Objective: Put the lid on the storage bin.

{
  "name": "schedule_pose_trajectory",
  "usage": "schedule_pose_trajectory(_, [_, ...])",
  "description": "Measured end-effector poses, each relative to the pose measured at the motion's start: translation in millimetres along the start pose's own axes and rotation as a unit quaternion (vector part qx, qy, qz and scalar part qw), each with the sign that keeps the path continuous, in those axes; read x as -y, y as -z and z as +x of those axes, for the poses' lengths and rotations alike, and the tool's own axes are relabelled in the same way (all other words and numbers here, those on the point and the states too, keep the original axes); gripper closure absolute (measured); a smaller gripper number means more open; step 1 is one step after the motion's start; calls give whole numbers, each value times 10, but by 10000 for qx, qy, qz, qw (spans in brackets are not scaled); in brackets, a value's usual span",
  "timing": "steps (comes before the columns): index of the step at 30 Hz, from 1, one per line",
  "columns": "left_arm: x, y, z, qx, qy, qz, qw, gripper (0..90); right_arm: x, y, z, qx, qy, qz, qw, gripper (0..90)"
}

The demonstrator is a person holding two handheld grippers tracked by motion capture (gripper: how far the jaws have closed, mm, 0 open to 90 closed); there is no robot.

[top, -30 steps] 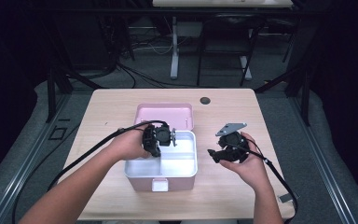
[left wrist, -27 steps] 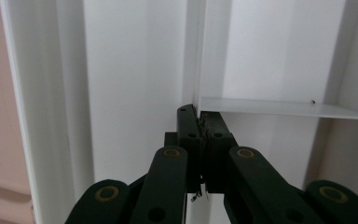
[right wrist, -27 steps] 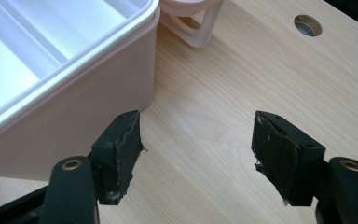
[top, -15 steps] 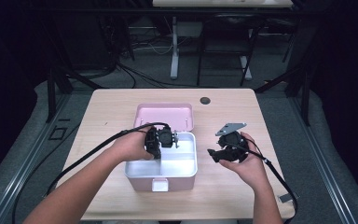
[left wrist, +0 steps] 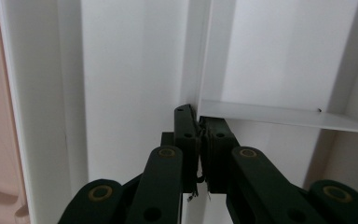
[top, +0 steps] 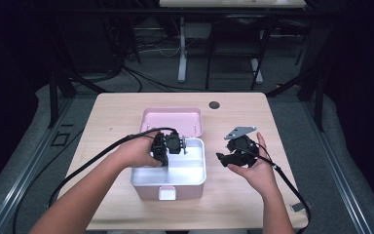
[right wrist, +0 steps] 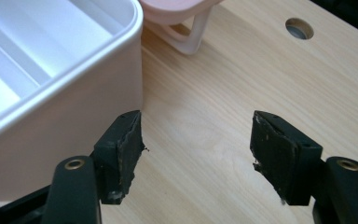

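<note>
Left hand-held gripper [left wrist: 199, 154] pinched on white divider [left wrist: 279, 116] inside box [top: 168, 187]; lift straight up. Right hand-held gripper [right wrist: 196, 158] at three o'clock, gaping, empty.

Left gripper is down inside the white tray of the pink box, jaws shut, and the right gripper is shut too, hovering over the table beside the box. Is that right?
Not quite: the right gripper is open, its jaws standing apart with bare wooden table between them, as the right gripper view shows. The rest holds: the left gripper is shut inside the white tray of the pink box.
</note>
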State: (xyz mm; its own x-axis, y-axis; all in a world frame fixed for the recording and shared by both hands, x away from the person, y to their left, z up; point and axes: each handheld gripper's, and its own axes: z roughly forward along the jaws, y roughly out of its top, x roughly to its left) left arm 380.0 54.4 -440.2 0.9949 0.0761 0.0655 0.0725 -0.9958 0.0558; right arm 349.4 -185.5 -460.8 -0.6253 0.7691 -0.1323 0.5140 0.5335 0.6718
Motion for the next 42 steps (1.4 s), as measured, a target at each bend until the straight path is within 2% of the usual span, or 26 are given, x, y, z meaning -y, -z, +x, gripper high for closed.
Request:
schedule_pose_trajectory(4, [-3,-1,-3,-16,2,12,10000,862,-53,1,-29,-70,-241,-182,9995,369])
schedule_pose_trajectory(7, [-7,0,-8,-51,20,32,10000,861,-137,13,-27,156,-171,-132,9996,393])
schedule_pose_trajectory(13, [-1,-1,-14,-61,20,6,10000,861,-341,20,-54,11,-345,-227,9991,393])
schedule_pose_trajectory(15, [-5,-1,-13,-64,6,27,10000,861,-397,0,-69,-68,-364,-231,9990,428])
schedule_pose_trajectory(16, [-7,-1,-11,-63,1,29,10000,861,-422,-15,-68,0,-373,-269,9989,436])
schedule_pose_trajectory(17, [-8,0,-9,-49,-2,37,10000,861,-447,-24,-79,-131,-398,-250,9988,437])
schedule_pose_trajectory(19, [-8,-2,-10,-47,3,36,10000,861,-495,-65,-72,-78,-391,-194,9990,437])
schedule_pose_trajectory(20, [-9,-2,-10,-53,1,38,10000,861,-521,-84,-77,-195,-403,-98,9989,436])
schedule_pose_trajectory(25, [-11,-5,-27,-117,16,37,9999,861,-650,-163,-60,-26,-406,-14,9992,449])
schedule_pose_trajectory(31, [-15,-4,-34,-145,1,60,9999,860,-752,-277,-163,-226,-740,-178,9968,499])
schedule_pose_trajectory(34, [-16,-5,-35,-167,-1,66,9998,860,-778,-360,-224,-296,-907,-99,9954,522])
schedule_pose_trajectory(35, [-17,-4,-34,-155,3,72,9999,860,-784,-399,-260,-557,-997,-84,9934,524])
schedule_pose_trajectory(37, [-18,-7,-34,-150,12,69,9999,860,-804,-452,-271,-347,-1101,70,9933,545])
schedule_pose_trajectory(38, [-18,-6,-33,-143,3,72,9999,860,-812,-475,-283,-418,-1147,128,9924,552])
schedule_pose_trajectory(39, [-18,-5,-32,-133,3,73,9999,860,-833,-507,-292,-381,-1201,238,9917,561])
schedule_pose_trajectory(42, [-18,-7,-35,-149,6,73,9999,860,-874,-562,-321,-343,-1299,246,9906,577])
